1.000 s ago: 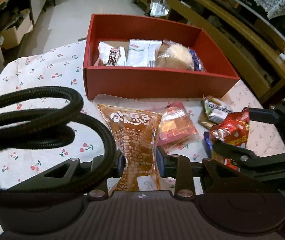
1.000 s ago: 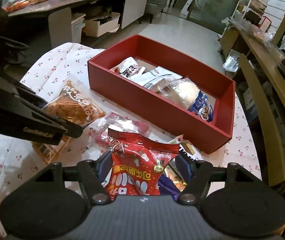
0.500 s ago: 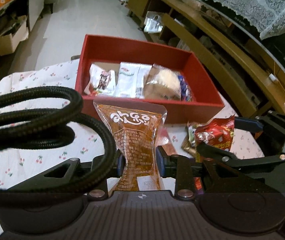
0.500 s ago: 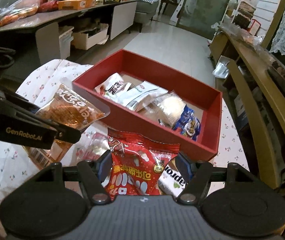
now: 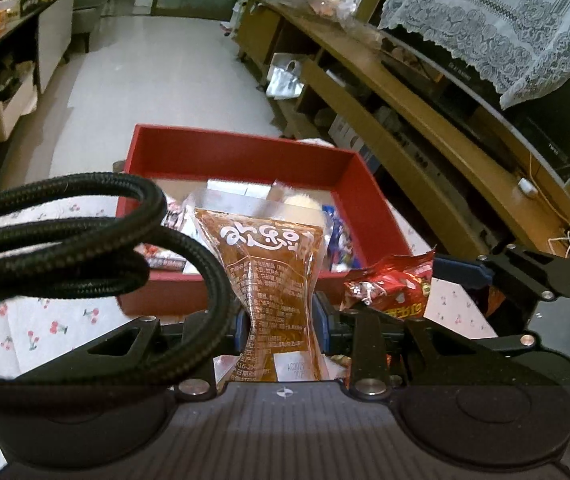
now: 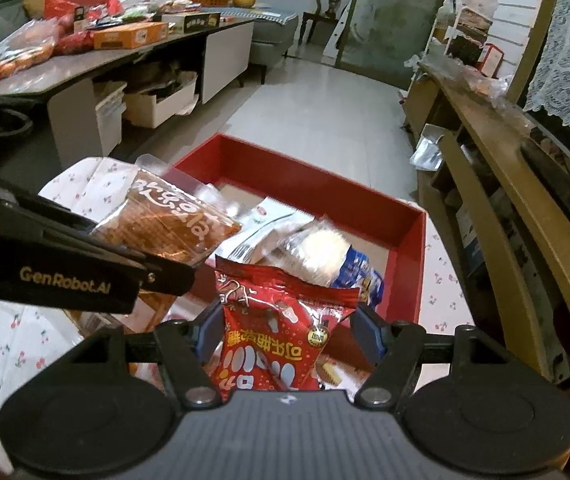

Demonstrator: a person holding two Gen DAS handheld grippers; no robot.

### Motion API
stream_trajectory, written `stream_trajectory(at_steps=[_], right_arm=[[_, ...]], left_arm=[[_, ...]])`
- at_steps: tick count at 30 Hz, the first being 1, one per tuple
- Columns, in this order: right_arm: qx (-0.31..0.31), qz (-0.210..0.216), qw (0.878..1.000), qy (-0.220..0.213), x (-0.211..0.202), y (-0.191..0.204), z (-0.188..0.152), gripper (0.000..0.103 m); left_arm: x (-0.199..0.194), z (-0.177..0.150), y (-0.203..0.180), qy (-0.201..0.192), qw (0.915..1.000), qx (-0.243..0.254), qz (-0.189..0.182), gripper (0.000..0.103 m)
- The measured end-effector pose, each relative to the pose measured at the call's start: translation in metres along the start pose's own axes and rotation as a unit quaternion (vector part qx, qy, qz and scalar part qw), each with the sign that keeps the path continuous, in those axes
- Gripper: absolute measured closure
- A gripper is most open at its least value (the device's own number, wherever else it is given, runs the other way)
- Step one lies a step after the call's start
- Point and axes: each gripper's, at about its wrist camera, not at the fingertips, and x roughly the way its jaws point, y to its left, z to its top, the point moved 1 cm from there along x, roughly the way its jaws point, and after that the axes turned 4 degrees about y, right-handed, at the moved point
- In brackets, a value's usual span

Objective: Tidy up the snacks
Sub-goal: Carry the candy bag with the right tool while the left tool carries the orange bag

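Observation:
My left gripper (image 5: 281, 326) is shut on a brown snack bag (image 5: 273, 276) with white script, pinched at its waist and held in the air before the red box (image 5: 241, 156). My right gripper (image 6: 287, 326) is shut on a red snack bag (image 6: 281, 332), also lifted, near the box's front wall. In the right wrist view the brown snack bag (image 6: 169, 224) hangs at the left, over the red box (image 6: 325, 188) rim. Several packets (image 6: 317, 248) lie inside the box. In the left wrist view the red snack bag (image 5: 393, 288) shows at the right.
The table wears a white cherry-print cloth (image 5: 45, 328). A black braided cable (image 5: 85, 240) loops across the left wrist view. A wooden shelf unit (image 6: 497, 208) runs along the right. A cluttered side table (image 6: 85, 52) stands at the back left. Loose snacks (image 6: 333, 372) lie under the right gripper.
Both grippers have risen and moved toward the red box, each carrying its bag. The box now sits lower and closer in both views, with the bags overlapping its front wall.

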Motion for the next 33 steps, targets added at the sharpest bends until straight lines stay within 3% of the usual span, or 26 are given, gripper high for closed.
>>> stream_trajectory(at_steps=[33], right_arm=[[0.007, -0.020, 1.000, -0.020, 0.013, -0.006, 0.027, 0.007]], left_arm=[[0.002, 0.033, -0.004, -0.034, 0.9992, -0.002, -0.020, 0.062]])
